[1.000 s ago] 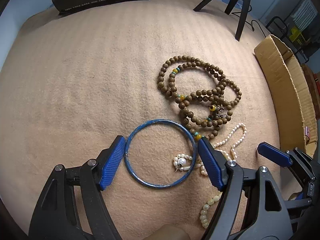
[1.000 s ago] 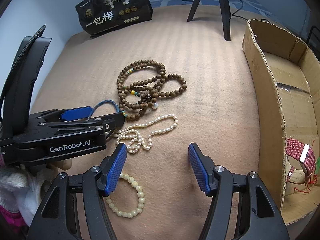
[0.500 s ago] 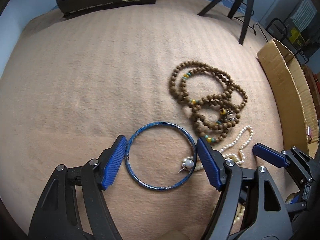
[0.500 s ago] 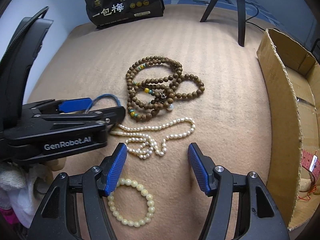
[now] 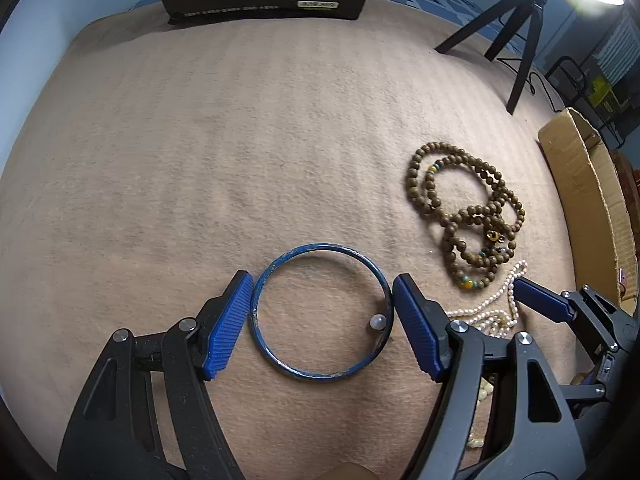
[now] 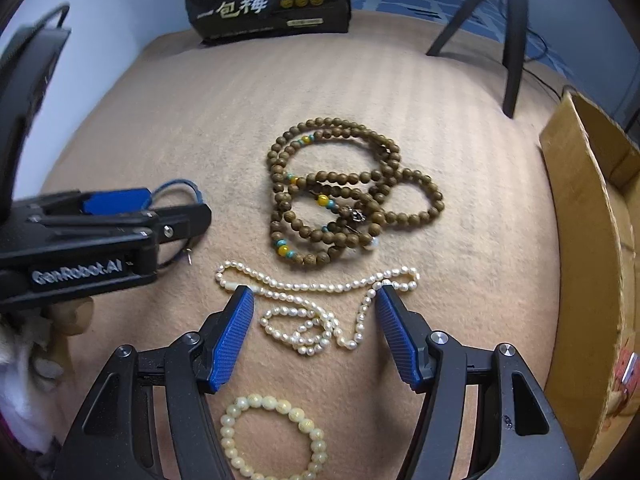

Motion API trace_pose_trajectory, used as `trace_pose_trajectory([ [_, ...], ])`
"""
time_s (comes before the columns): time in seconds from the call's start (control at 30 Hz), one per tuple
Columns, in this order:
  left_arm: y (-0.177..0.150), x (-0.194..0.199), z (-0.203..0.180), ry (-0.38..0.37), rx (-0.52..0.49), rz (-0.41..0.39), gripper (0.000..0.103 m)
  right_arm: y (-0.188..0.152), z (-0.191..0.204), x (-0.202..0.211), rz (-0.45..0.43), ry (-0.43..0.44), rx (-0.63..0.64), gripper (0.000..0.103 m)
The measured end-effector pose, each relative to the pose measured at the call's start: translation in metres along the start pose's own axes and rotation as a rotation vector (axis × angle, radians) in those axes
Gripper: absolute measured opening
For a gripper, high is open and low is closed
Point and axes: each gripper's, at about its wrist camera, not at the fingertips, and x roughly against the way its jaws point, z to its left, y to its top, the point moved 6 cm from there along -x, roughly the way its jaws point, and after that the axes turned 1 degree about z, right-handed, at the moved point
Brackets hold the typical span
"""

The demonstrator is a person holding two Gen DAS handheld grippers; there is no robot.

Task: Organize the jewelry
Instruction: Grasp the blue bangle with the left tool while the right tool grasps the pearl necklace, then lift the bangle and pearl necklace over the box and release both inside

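My left gripper (image 5: 321,322) is shut on a blue bangle (image 5: 320,254), its pads touching both sides of the ring. A single pearl earring (image 5: 378,322) lies inside the ring by the right pad. My right gripper (image 6: 314,330) is open over a white pearl necklace (image 6: 316,286) on the tan blanket. A brown wooden bead string (image 6: 344,192) lies beyond it and also shows in the left wrist view (image 5: 466,216). A cream bead bracelet (image 6: 272,436) lies under the right gripper.
An open cardboard box (image 6: 592,248) stands at the right and holds a red watch strap (image 6: 626,374). A black bag with Chinese writing (image 6: 268,0) sits at the back edge. Tripod legs (image 6: 512,32) stand at the back right.
My left gripper has carried the blue bangle left, away from the bead string and pearls; the pearl earring moved with it. My right gripper has moved forward over the pearl necklace.
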Motion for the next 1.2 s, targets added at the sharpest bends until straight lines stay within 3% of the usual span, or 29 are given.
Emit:
trace_pose_trajectory([
  [0.1, 0.0, 0.001, 0.001, -0.012, 0.003, -0.001, 0.074, 0.001, 0.006, -0.002, -0.002, -0.033, 0.046, 0.059],
  [0.23, 0.0, 0.003, 0.003, -0.029, 0.013, -0.001, 0.074, 0.0, 0.011, 0.0, -0.003, -0.041, 0.092, 0.022],
  [0.37, 0.001, 0.005, 0.0, -0.038, 0.011, -0.004, 0.074, -0.003, 0.017, 0.001, -0.006, -0.061, 0.132, 0.007],
  [0.7, 0.003, 0.013, -0.004, -0.039, 0.001, -0.027, 0.074, -0.002, 0.011, 0.025, -0.065, -0.057, 0.101, 0.006],
  [1.2, 0.013, 0.054, -0.032, -0.112, -0.014, -0.116, 0.074, 0.02, -0.021, 0.089, -0.258, -0.039, -0.004, 0.006],
])
